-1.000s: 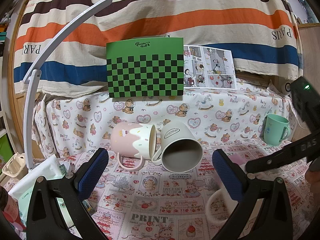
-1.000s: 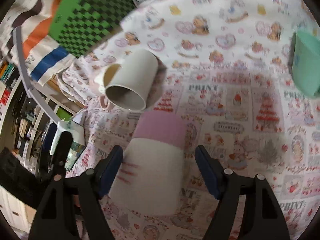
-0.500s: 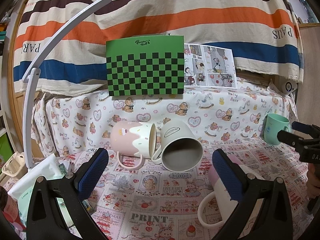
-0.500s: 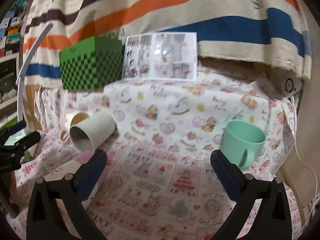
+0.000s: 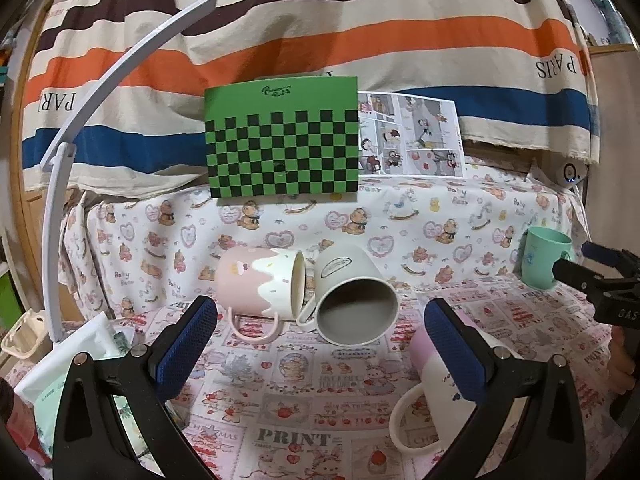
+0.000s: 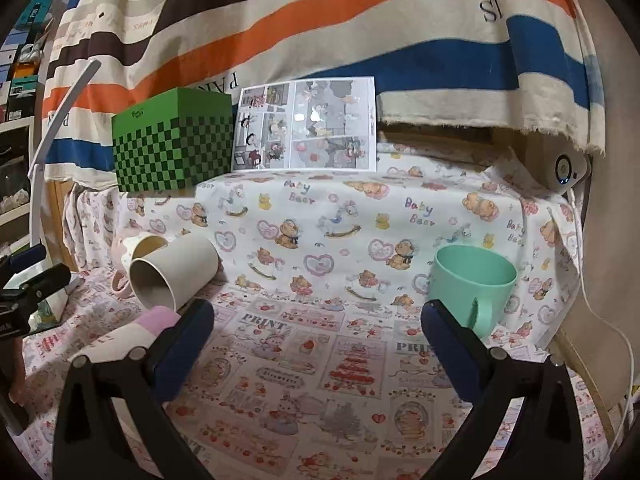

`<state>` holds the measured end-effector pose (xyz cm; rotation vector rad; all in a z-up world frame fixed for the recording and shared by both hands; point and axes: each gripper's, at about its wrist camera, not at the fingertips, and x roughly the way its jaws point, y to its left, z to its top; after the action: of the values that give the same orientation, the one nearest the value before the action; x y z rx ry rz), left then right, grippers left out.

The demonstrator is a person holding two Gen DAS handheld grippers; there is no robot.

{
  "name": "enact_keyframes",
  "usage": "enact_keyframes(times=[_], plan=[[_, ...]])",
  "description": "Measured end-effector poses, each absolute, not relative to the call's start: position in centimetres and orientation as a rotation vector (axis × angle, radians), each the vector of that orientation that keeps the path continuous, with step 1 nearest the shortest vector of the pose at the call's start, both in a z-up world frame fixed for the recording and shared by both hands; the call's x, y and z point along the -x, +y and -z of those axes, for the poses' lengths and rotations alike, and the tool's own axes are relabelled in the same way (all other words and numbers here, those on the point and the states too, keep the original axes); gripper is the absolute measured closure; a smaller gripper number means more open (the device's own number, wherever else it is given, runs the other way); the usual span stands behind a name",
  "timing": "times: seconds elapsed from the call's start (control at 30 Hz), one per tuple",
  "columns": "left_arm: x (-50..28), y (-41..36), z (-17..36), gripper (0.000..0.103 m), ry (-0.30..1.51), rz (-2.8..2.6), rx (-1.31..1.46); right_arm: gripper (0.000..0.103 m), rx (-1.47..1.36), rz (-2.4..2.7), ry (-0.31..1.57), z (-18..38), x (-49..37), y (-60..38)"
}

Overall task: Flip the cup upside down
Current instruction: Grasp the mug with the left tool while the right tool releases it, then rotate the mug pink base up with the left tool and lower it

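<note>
A white mug with a pink base [image 5: 436, 372] stands upside down on the printed cloth, behind my left gripper's right finger; it also shows at the lower left of the right wrist view [image 6: 132, 336]. A beige mug [image 5: 352, 300] [image 6: 172, 274] and a pink-and-white mug [image 5: 260, 282] lie on their sides. A mint green mug [image 6: 472, 284] [image 5: 544, 256] stands upright. My left gripper [image 5: 320, 348] is open and empty. My right gripper [image 6: 316, 348] is open and empty, facing the green mug.
A green checkered box [image 5: 282, 140] and a comic sheet [image 5: 408, 136] stand on the raised back ledge. A white lamp arm [image 5: 64, 184] curves at the left. A striped cloth hangs behind. A white packet [image 5: 72, 364] lies at the left edge.
My right gripper let go of the pink-base mug, drew back and turned up and right toward the green mug. The pink-base mug now stands upside down. The left gripper has not moved.
</note>
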<state>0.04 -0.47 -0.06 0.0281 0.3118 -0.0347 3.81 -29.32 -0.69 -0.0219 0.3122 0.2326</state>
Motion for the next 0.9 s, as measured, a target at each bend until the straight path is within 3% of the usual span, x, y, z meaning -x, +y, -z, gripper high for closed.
enact_keyframes(times=[0.33,0.57,0.9], plan=[[-0.8,-4.2,-1.8,0.000,0.466,0.019,-0.112,0.000,0.010,-0.212,0.297,0.5,-3.6,-29.7],[-6.5,-4.1,-2.7,0.000,0.856,0.095,0.099,0.000,0.008,-0.189,0.280,0.4,-3.3,-29.9],[-11.3,-6.0,0.6,0.017,1.164,0.241,0.340,0.000,-0.036,-0.156,0.318,0.6,-4.2,-30.7]])
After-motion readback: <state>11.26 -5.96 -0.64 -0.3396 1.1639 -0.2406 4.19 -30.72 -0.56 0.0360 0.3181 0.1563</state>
